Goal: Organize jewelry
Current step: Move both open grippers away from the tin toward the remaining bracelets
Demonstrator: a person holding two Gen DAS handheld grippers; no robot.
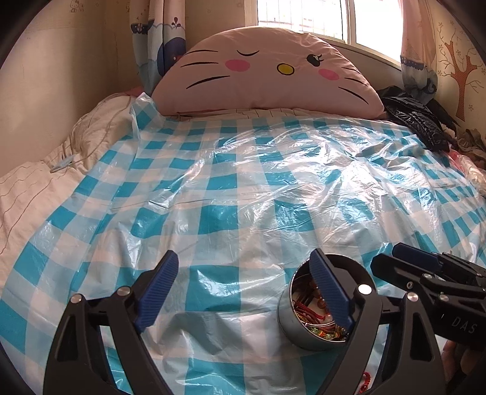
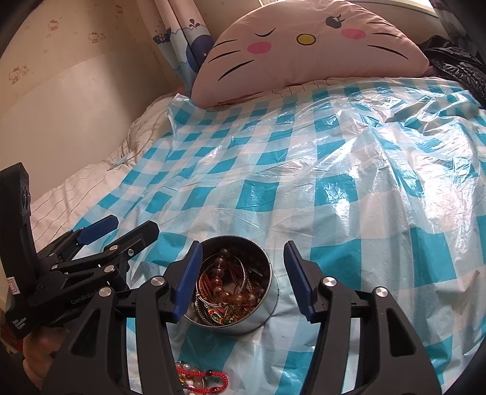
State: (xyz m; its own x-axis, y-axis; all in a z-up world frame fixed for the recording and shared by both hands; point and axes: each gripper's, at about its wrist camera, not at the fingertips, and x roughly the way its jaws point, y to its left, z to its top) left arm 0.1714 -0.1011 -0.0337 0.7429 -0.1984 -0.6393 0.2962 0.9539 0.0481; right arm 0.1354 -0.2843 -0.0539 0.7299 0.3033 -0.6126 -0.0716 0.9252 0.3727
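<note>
A round metal tin (image 2: pixel 268 307) stands on the blue-and-white checked plastic sheet (image 2: pixel 334 188). It is filled with bead bracelets, bangles and red cords (image 2: pixel 231 288). My right gripper (image 2: pixel 243 246) hangs open just over the tin, one blue pad on each side of it, neither pressing on it. My left gripper (image 1: pixel 243 253) is open wide with only the sheet between its fingers. The tin (image 1: pixel 288 322) sits behind its right finger. A small heap of red cord and bead bracelets (image 2: pixel 197 378) lies on the sheet in front of the tin. Each gripper shows in the other's view: right gripper (image 1: pixel 384 255), left gripper (image 2: pixel 136 223).
A large pink cat-face pillow (image 1: pixel 267 70) leans at the head of the bed under a window (image 1: pixel 303 15). A black jacket (image 1: pixel 419 121) lies at the far right. A white quilt (image 1: pixel 36 188) and the wall (image 1: pixel 60 76) border the left side. A hand (image 2: pixel 39 349) holds the left gripper.
</note>
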